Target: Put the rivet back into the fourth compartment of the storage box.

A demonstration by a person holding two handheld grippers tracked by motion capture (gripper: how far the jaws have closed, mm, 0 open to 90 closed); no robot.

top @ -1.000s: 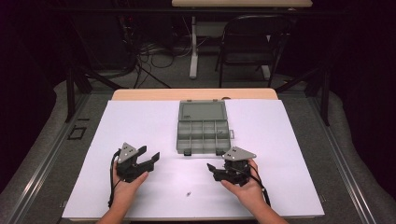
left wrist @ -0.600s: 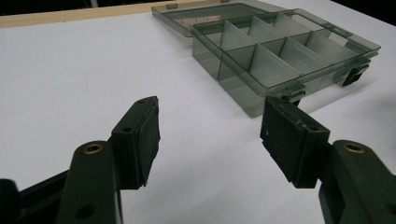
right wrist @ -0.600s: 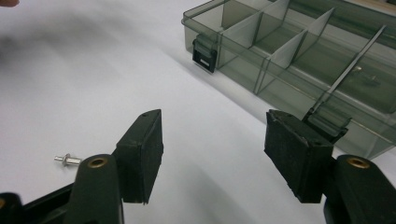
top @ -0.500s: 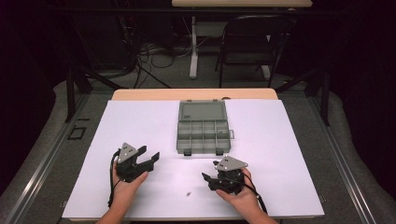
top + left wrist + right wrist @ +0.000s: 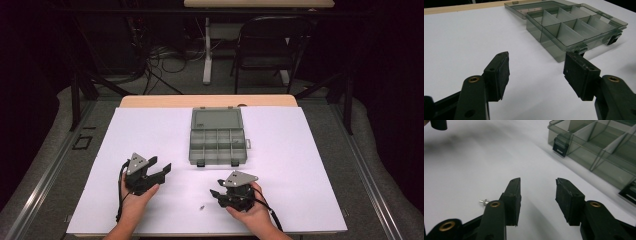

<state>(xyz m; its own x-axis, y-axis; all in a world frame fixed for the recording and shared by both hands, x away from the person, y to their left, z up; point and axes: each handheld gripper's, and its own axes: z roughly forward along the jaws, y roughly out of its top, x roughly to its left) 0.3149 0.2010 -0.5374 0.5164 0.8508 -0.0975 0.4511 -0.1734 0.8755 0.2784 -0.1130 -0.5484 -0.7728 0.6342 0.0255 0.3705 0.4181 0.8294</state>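
High view: right gripper (image 5: 218, 195) held low, pointing left toward a small screw (image 5: 201, 206) just beside its tips. Left gripper (image 5: 162, 170) rests open. Right gripper view: jaws have just been closing, nothing between them; the screw lies just left of the left jaw.

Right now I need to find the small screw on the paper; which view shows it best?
The right gripper view: the screw lies sharp beside its left jaw. The high view gives a tiny speck.
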